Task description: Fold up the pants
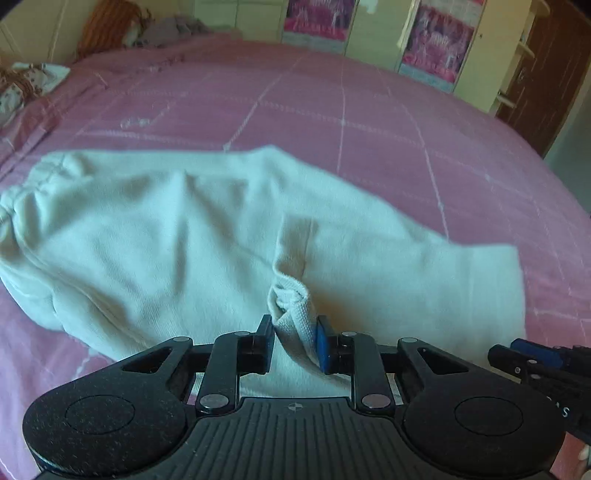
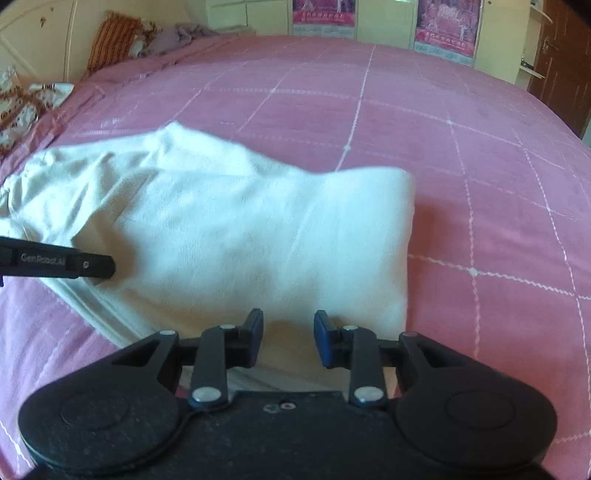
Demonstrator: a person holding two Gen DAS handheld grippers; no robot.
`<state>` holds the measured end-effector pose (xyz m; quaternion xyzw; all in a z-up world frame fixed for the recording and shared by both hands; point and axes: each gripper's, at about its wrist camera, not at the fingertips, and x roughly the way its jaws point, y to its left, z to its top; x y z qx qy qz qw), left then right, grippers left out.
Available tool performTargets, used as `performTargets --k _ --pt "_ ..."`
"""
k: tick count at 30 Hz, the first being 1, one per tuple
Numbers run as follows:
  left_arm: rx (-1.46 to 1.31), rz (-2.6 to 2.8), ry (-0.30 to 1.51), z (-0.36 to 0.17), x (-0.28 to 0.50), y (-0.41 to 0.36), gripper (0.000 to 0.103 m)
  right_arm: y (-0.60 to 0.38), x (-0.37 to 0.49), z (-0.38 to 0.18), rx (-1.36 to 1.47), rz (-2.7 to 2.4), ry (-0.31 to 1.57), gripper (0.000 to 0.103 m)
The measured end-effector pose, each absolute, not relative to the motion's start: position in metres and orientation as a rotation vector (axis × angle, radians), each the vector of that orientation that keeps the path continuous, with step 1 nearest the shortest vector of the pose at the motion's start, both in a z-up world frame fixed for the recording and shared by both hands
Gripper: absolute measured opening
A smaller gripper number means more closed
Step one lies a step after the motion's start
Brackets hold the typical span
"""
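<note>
White pants (image 1: 177, 236) lie partly folded on the pink bed (image 1: 369, 110), waistband to the left. My left gripper (image 1: 293, 328) is shut on a ribbed cuff (image 1: 291, 295) of the pants, just above the cloth. In the right wrist view the pants (image 2: 240, 229) show a folded edge on the right. My right gripper (image 2: 289, 325) is open, jaws apart over the near edge of the pants, with nothing between them. The left gripper's finger (image 2: 88, 266) shows at the left, on the cloth.
The pink checked bedspread (image 2: 461, 147) spreads to the right and far side. Pillows and crumpled clothes (image 2: 122, 37) lie at the far left by the headboard. Wardrobe doors with pink posters (image 2: 443, 26) and a brown door (image 2: 561, 74) stand behind.
</note>
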<state>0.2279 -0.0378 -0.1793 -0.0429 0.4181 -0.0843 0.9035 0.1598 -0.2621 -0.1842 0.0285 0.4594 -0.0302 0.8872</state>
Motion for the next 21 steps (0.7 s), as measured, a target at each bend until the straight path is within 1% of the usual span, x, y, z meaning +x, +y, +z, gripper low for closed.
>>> performTargets --k 4,7,9,12,13,15,17,19,21 --pt "-0.074 -0.153 0.746 -0.145 0.237 -0.043 0.023 -0.278 0.174 -0.167 0.079 -0.094 0.895 0.031" --pt "-0.099 -0.174 0.756 -0.141 0.254 -0.05 0.023 -0.285 0.197 -0.166 0.05 -0.108 0.882 0.032" --pt "-0.095 -0.216 0.819 -0.154 0.268 -0.06 0.023 -0.288 0.209 -0.168 0.058 -0.118 0.878 0.032" --pt "-0.068 -0.21 0.996 -0.203 0.291 -0.073 0.023 -0.295 0.223 -0.184 0.073 -0.138 0.903 0.033" --pt "-0.068 -0.222 1.004 -0.215 0.291 -0.074 0.023 -0.297 0.226 -0.194 0.06 -0.148 0.93 0.033" --pt "0.0 -0.239 0.971 -0.217 0.284 -0.082 0.023 -0.3 0.229 -0.214 0.05 -0.135 0.997 0.033" --pt "0.005 -0.233 0.975 -0.209 0.281 -0.084 0.023 -0.3 0.229 -0.21 0.047 -0.132 0.999 0.032" --pt "0.006 -0.234 0.964 -0.206 0.278 -0.084 0.023 -0.293 0.222 -0.197 0.042 -0.133 0.951 0.033" --pt "0.029 -0.241 0.965 -0.215 0.277 -0.086 0.023 -0.288 0.211 -0.189 0.057 -0.115 0.9 0.034"
